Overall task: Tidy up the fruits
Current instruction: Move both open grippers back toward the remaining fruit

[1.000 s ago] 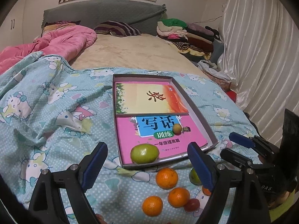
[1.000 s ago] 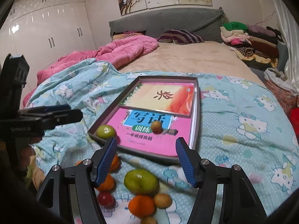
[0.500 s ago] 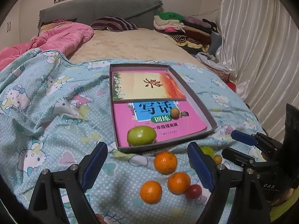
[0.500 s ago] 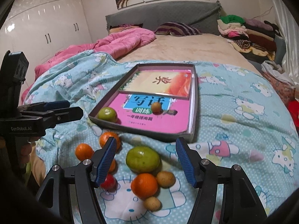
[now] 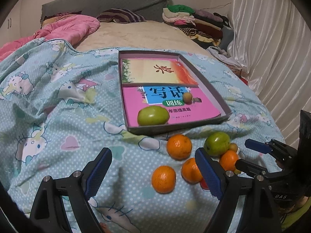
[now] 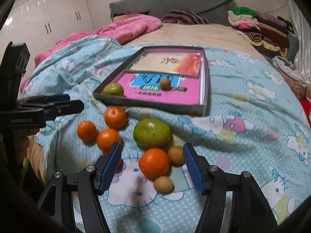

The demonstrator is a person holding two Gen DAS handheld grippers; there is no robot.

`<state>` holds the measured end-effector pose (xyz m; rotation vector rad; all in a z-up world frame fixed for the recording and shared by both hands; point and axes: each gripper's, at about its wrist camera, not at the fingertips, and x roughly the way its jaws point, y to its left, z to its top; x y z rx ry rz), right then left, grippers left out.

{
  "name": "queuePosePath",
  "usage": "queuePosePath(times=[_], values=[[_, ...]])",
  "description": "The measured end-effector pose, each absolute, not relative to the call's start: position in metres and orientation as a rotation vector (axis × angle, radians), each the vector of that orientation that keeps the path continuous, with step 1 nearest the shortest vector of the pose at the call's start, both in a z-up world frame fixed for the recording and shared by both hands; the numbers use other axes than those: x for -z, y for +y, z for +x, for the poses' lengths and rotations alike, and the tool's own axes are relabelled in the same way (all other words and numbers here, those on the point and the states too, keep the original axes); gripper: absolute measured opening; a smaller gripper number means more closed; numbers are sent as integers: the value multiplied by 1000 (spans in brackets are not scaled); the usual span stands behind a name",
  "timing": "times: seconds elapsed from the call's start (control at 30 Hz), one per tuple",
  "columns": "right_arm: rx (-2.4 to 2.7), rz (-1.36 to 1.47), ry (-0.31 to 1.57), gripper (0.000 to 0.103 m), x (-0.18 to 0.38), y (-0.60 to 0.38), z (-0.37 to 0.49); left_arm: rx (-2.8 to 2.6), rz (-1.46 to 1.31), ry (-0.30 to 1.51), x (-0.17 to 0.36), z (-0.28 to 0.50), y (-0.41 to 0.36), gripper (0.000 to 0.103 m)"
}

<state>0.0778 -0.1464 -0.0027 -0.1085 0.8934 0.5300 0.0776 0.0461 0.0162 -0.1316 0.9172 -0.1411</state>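
A shallow grey box [image 5: 213,95] with two books in it lies on the blue cartoon blanket. It holds a green fruit [image 5: 152,115] and a small brown fruit [image 5: 187,97]. In front of it lie several loose oranges [image 5: 179,146], a green fruit [image 5: 217,143] and small brown fruits [image 6: 163,184]. My left gripper [image 5: 153,172] is open, low over the blanket, with one orange [image 5: 163,179] between its fingers, untouched. My right gripper [image 6: 151,168] is open around another orange [image 6: 153,162], its pads clear of it. A red fruit is mostly hidden behind a finger.
A pink quilt [image 5: 68,29] and a striped pillow [image 5: 120,15] lie at the head of the bed. Folded clothes [image 5: 194,19] are stacked at the far right beside a white curtain [image 5: 272,48]. White wardrobes [image 6: 48,19] stand at the left.
Both grippers have come down and forward toward the loose fruit. The oranges now sit between the fingers, where before they lay below them. The jaws keep the same width.
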Motion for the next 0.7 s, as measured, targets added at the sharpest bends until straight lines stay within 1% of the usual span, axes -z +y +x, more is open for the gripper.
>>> queuePosePath(times=[0.4,0.43,0.5,0.53,0.6,0.63,0.7], values=[[-522,-109,934,67,14,-148,74,144,-119,974,2,67,47,87],[-524,-110,935,66,14,-148,74,147,-115,978,3,66,46,87],[-529,-109,942,59,16,-148,75,151,-107,991,7,65,44,87],[-528,-108,945,58,16,-148,75,155,-107,995,9,65,43,87],[-525,-104,952,52,19,-149,77,164,-108,1003,11,65,42,86],[-525,-103,957,51,20,-150,77,166,-108,1006,12,66,41,84],[-529,-108,961,46,21,-150,78,170,-109,1011,15,66,41,80]])
